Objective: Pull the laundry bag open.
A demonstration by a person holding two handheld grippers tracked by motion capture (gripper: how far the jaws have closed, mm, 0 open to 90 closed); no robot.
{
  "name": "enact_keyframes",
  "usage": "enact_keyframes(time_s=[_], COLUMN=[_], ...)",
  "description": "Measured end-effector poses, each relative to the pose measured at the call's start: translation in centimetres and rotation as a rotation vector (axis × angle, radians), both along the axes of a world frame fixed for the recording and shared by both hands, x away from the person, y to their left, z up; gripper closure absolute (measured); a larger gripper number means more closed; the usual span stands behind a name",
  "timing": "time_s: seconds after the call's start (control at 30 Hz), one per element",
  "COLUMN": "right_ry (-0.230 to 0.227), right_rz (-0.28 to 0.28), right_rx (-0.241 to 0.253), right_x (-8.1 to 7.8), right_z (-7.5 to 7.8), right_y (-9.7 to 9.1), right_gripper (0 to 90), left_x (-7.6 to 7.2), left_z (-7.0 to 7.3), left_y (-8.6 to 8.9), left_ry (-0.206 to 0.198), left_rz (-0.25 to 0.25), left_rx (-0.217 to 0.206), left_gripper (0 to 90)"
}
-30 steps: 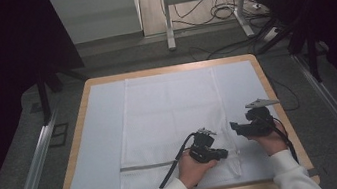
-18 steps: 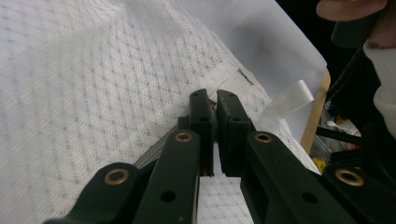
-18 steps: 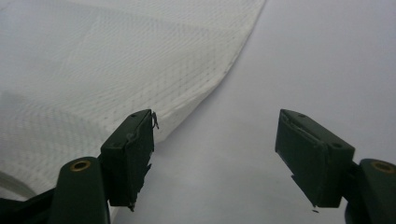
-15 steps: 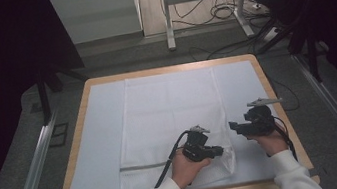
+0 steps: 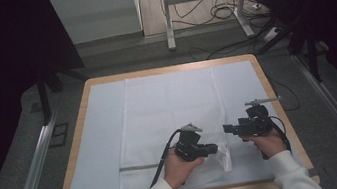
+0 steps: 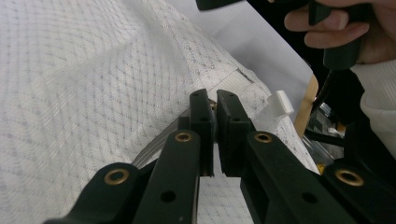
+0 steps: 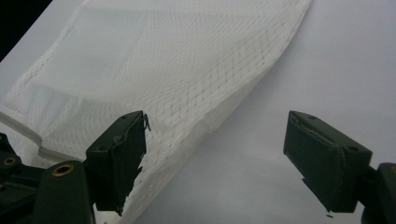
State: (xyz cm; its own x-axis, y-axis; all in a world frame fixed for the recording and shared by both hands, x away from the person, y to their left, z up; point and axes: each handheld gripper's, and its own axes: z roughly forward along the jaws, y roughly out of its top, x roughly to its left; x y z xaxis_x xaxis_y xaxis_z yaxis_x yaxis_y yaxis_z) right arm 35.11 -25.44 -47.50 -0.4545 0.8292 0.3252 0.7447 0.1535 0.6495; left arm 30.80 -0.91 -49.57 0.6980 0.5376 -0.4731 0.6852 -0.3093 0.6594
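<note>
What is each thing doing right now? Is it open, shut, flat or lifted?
Left gripper: shut on the mesh bag's corner.
Right gripper: open, jaws just widened, nothing pinched; the bag's edge lies by one jaw.
Mesh bag: mostly flat on the sheet, near right corner lifted and rumpled.
Sheet: spread flat over the table.
Table: covered by the sheet, wooden rim showing.

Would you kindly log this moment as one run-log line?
left gripper: shut on mesh bag corner | right gripper: jaws just opened, empty, beside bag edge | table
</note>
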Motion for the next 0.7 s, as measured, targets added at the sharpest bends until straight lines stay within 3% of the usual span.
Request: enact_keyframes(time_s=[0.7], right_ry=[0.07], right_rz=[0.03], right_rx=[0.031], right_x=[0.0], right_z=[-0.5], right_y=[1.4], right_gripper=[20.5], left_x=[-0.2], left_z=[0.3], left_y=[0.4], left_ry=[-0.007], left_rz=[0.0], left_rx=[-0.006], left_gripper=[86.1])
